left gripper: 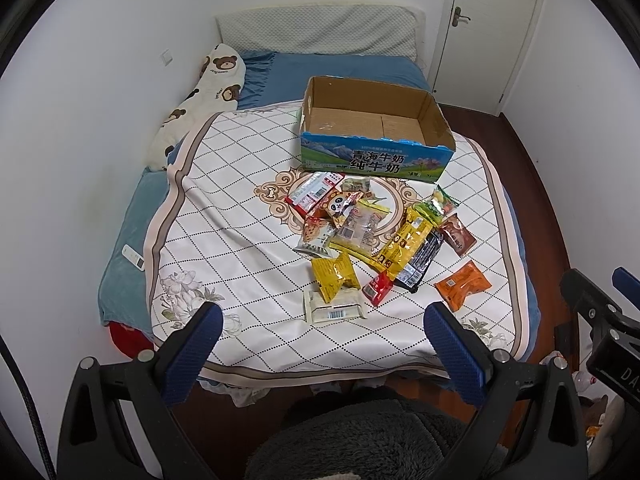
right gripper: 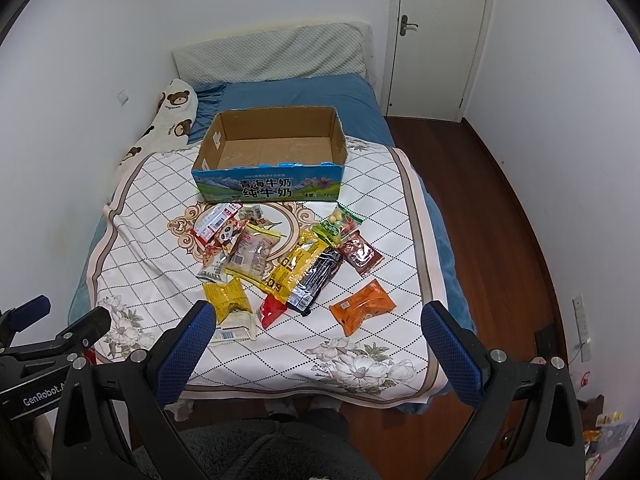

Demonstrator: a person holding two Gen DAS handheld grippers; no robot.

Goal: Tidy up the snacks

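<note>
Lit evenly and fairly brightly by soft, cool indoor light, casting only faint shadows around the snack packets point(left gripper: 360, 236) on the quilt point(left gripper: 224, 216) and inside the cardboard box point(left gripper: 372, 136). Glinting slightly off foil wrappers such as the brown packet point(right gripper: 360, 258), without harsh glare. Bending straight lines strongly toward the edges, bowing the door point(right gripper: 436, 36) and walls, and darkening to black in the corners. Staying sharp across the middle of both views, softening a little at the rim and on the close blue fingers point(left gripper: 192, 352) point(right gripper: 184, 354).
</note>
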